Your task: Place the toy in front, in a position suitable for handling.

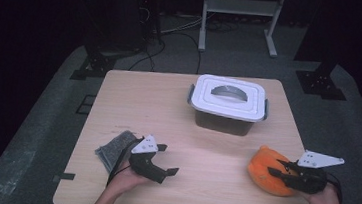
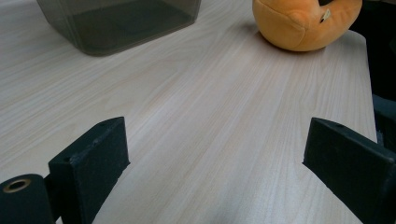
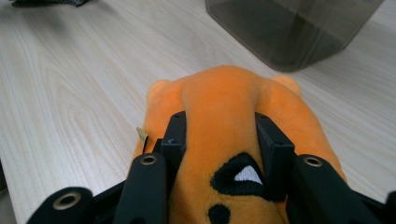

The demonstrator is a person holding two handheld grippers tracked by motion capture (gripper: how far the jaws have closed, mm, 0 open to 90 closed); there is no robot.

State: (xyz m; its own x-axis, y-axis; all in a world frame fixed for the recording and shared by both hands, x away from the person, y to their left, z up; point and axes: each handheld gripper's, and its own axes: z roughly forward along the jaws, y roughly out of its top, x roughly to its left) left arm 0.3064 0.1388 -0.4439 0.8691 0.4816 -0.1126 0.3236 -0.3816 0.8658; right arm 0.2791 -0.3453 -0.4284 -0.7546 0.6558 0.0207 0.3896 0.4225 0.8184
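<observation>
My right gripper [image 3: 219,135] is clamped on the orange plush toy [image 3: 224,107], which sits near the right front corner of the table [image 1: 168,106]; the jaws have sunk into a ridge of the soft fabric, squeezing it into a fold, which I judge gives a firmer hold than pinching the whole bulky body would. The toy looks to be resting on the wood, not lifted. My left gripper [image 1: 159,159] waits with its jaws wide apart and nothing between them, low over the bare tabletop. Farther back stands a dark plastic box [image 1: 225,120] with its white lid [image 1: 229,97] shut, so that lid would be in the way if the toy goes inside. A grey cloth [image 1: 113,148] lies just beside my left gripper, clear of the path.
</observation>
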